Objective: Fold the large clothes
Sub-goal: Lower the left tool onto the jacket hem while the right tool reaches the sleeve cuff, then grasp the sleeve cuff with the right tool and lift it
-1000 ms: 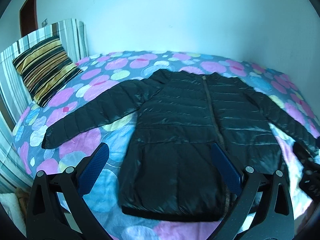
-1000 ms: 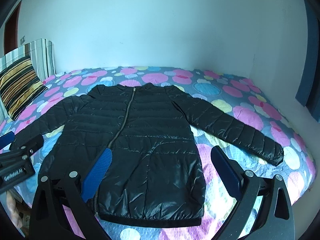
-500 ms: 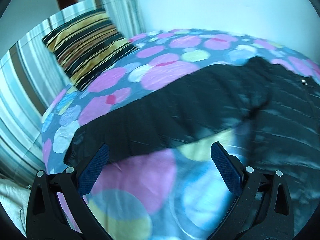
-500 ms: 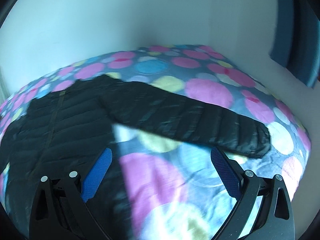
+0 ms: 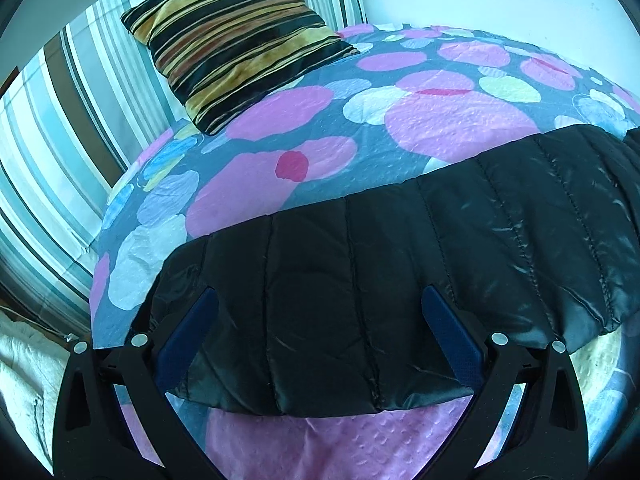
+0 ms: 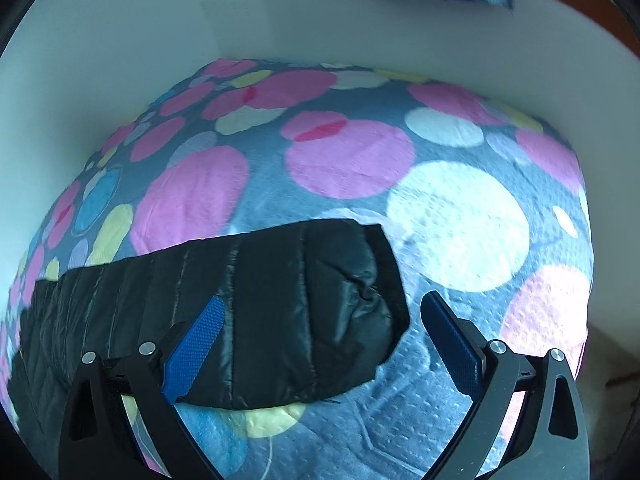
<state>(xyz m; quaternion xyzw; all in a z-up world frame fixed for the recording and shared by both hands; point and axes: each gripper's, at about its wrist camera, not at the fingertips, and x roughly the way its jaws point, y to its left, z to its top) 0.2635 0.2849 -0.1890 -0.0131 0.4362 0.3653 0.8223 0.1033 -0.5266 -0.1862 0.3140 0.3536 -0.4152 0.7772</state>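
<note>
- We're holding the left gripper [image 5: 320, 328] spread wide, its fingers [image 5: 450, 334] straddling the jacket's left sleeve [image 5: 360, 280] near the cuff, gripping nothing.
- We're keeping the right gripper [image 6: 318, 340] released over the right sleeve [image 6: 280, 312] cuff.
- Sleeves are lying flat on the spotted bedspread [image 5: 440, 120].
- Striped pillow [image 5: 236, 36] is sitting beyond.

There are no words, numbers or signs to read in either picture. The black jacket [image 5: 400, 280], the spotted bed cover [image 6: 360, 160] and the striped pillow [image 5: 236, 36] at the upper left of the frame have no writing.
</note>
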